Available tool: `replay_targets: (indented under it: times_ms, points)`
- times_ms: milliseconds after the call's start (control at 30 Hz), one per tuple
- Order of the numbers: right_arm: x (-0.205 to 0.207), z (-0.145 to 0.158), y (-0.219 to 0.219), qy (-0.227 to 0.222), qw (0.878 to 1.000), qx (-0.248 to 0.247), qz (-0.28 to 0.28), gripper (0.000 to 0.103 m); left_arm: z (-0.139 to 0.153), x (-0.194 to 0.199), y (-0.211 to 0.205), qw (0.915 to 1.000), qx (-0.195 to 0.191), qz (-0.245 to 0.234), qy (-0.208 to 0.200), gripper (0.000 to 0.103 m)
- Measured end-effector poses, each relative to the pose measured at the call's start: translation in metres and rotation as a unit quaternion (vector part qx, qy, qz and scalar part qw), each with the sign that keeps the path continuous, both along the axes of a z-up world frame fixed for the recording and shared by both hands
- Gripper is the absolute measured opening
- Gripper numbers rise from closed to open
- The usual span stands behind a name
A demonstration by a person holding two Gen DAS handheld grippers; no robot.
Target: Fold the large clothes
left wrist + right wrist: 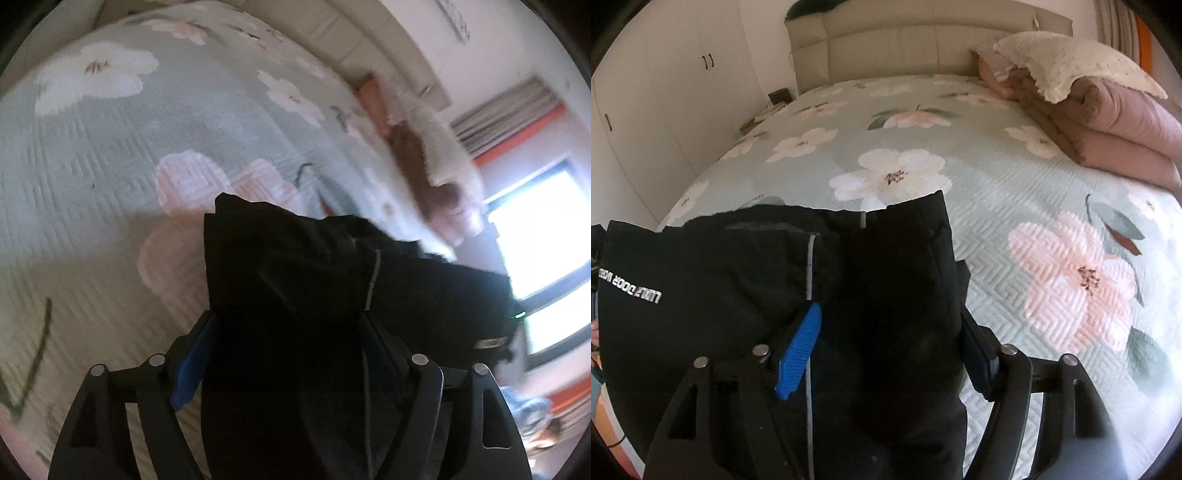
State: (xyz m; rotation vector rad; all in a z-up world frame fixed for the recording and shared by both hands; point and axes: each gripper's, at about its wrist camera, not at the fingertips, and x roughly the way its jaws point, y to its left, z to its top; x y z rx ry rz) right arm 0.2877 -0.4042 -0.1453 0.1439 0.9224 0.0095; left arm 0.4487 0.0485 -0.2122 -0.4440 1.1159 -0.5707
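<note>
A large black garment (746, 266) with a grey stripe and white lettering hangs lifted above the bed. In the left wrist view the same black garment (332, 266) bunches between the fingers of my left gripper (288, 328), which is shut on it. My right gripper (890, 325) is shut on another part of the garment, its blue pad (799, 350) lying against the cloth. The garment's lower part is hidden below both views.
The bed (997, 206) has a pale green floral quilted cover. Folded pink-brown bedding with a white pillow (1082, 88) sits at its far right. A padded headboard (905, 48) stands behind, white wardrobes (665, 92) to the left. A bright window (543, 258) shows in the left wrist view.
</note>
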Motion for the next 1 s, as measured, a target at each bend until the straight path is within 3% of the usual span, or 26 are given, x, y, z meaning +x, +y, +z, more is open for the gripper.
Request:
replay_targets:
  times_ms: [33, 67, 133, 167, 267, 400, 467, 533, 667, 767, 833, 1000]
  points:
    - [-0.001, 0.001, 0.001, -0.002, 1.0, -0.009, -0.003, 0.043, 0.004, -0.002, -0.005, 0.9997, 0.02, -0.002, -0.013, 0.045]
    - [-0.004, 0.004, 0.003, -0.009, 0.999, -0.034, -0.012, 0.016, 0.015, -0.01, -0.014, 0.9971, 0.059, -0.009, -0.046, 0.021]
    - [-0.017, 0.019, 0.006, -0.041, 0.997, -0.066, -0.026, 0.015, 0.038, -0.024, -0.019, 0.9913, 0.093, 0.006, -0.092, 0.016]
    - [-0.025, 0.028, 0.006, -0.057, 0.995, -0.078, -0.034, 0.015, 0.059, -0.04, -0.018, 0.9853, 0.104, 0.019, -0.134, 0.016]
    - [-0.044, 0.068, 0.009, -0.117, 0.985, -0.117, -0.055, 0.014, 0.116, -0.064, -0.007, 0.9734, 0.081, 0.047, -0.209, 0.011]
    - [-0.029, 0.112, 0.01, -0.168, 0.968, -0.162, -0.093, 0.013, 0.165, -0.046, -0.005, 0.9615, 0.064, 0.091, -0.251, 0.011]
    - [-0.001, 0.118, 0.003, -0.165, 0.966, -0.163, -0.113, 0.013, 0.169, -0.014, -0.013, 0.9581, 0.075, 0.126, -0.246, 0.011]
    - [0.03, 0.102, -0.002, -0.135, 0.967, -0.177, -0.121, 0.013, 0.157, 0.012, -0.023, 0.9577, 0.099, 0.134, -0.235, 0.011]
    - [0.084, 0.02, -0.012, 0.002, 0.977, -0.178, -0.119, 0.013, 0.073, 0.07, -0.04, 0.9686, 0.167, 0.125, -0.135, 0.011]
    - [0.099, -0.05, -0.02, 0.094, 0.981, -0.141, -0.098, 0.016, 0.01, 0.084, -0.041, 0.9798, 0.16, 0.107, -0.054, 0.016]
    - [0.097, -0.059, -0.025, 0.091, 0.983, -0.121, -0.1, 0.02, -0.009, 0.086, -0.037, 0.9829, 0.145, 0.106, -0.04, 0.017]
    - [0.084, -0.05, -0.035, 0.079, 0.987, -0.09, -0.103, 0.031, -0.003, 0.099, -0.017, 0.9895, 0.112, 0.09, -0.015, 0.024]
